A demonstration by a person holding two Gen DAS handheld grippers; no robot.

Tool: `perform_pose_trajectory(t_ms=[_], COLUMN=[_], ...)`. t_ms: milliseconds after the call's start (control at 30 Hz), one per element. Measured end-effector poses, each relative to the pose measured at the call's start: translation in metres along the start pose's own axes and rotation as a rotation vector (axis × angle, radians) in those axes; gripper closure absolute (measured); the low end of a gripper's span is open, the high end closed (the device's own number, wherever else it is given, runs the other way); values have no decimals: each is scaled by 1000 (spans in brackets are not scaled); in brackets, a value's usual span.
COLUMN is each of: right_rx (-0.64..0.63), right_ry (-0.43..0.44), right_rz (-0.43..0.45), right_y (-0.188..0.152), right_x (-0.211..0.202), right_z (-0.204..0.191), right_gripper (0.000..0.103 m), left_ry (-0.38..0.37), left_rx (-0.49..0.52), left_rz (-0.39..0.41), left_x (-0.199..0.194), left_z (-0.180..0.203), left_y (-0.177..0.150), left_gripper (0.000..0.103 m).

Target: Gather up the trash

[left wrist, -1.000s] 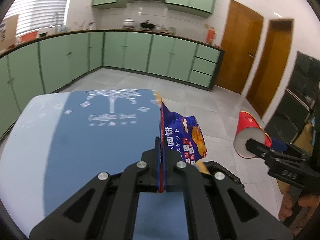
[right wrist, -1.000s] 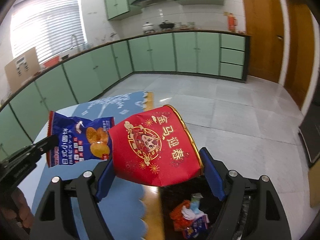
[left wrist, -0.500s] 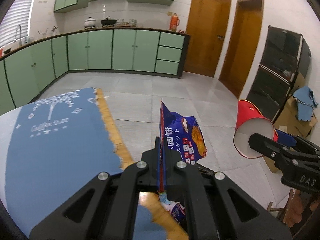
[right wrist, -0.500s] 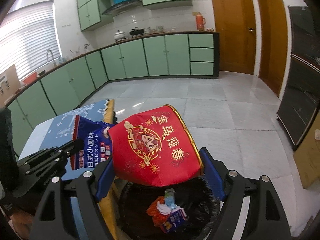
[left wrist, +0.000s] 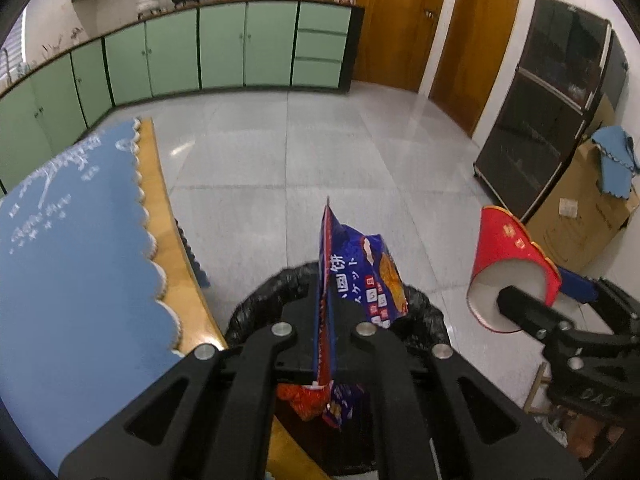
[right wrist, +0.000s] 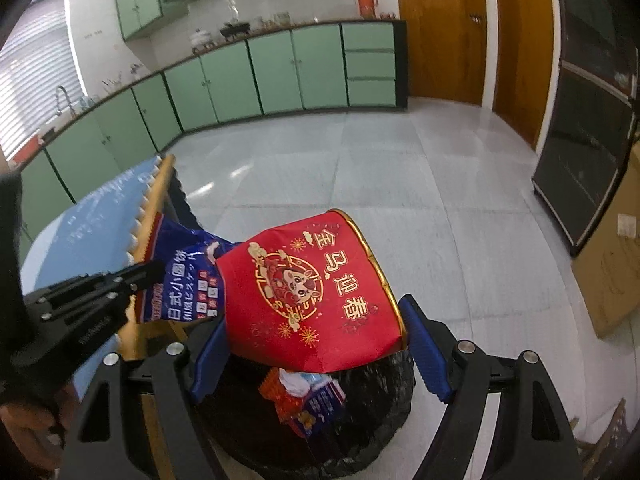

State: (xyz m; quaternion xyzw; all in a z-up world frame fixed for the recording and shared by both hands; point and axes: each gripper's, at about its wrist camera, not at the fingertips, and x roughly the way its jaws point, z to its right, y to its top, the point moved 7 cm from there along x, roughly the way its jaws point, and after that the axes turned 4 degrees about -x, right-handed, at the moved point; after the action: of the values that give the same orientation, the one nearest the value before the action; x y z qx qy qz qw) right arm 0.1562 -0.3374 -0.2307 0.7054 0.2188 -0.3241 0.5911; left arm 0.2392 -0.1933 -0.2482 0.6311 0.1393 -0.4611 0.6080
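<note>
The left hand-held gripper is closed on the lower edge of a blue snack bag, which stands on edge between its fingers; the right hand-held gripper clamps a red paper cup across its body between blue pads, the cup lying on its side with its gold rim pointing away from the camera. Both pieces hang over the black-lined trash bin, which stands on the floor just beside the near corner of the worktop and its blue scalloped cloth; red and blue wrappers already lie inside the bin. In the left wrist view the bag sits above the bin's rim, while the cup appears off to the right, seemingly past the rim on that side, though the right wrist view shows it directly above the opening.

The step in hand looks like the drop: carrying seems finished and release is what remains. The next move calls for both grippers to spread their fingers while centred over the opening; the bag is light and flat and may flutter sideways, so a lower release would be safer; the cup may roll off the rim if let go too near the edge.
</note>
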Motion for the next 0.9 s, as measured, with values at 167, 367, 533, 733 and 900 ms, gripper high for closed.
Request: perform_pose_trajectory(t_ms=[167,367,533,733,900], right_rx=[0,1,-3,-14,-39], right_ry=[-7,-20,-13,8,35], right_rz=[-57,-80,-55,3,54], right_y=[-13,-16,-8,8,28], right_x=[17,24,14,-13,-44], right_z=[6,8,4,-7,-22], right_gripper=[24,15,15,11,8], left_ry=[-2,-4,0,17,52], left_rx=[-8,-35,-51,-55,-56], left_rz=[-12,2,30,76,116], left_x=[-1,-12,-29,-58,-82], left_z=[-4,-13,-19,-28,-31], left_y=[-2,-1,3,7,12], left_gripper=[76,75,74,70,65])
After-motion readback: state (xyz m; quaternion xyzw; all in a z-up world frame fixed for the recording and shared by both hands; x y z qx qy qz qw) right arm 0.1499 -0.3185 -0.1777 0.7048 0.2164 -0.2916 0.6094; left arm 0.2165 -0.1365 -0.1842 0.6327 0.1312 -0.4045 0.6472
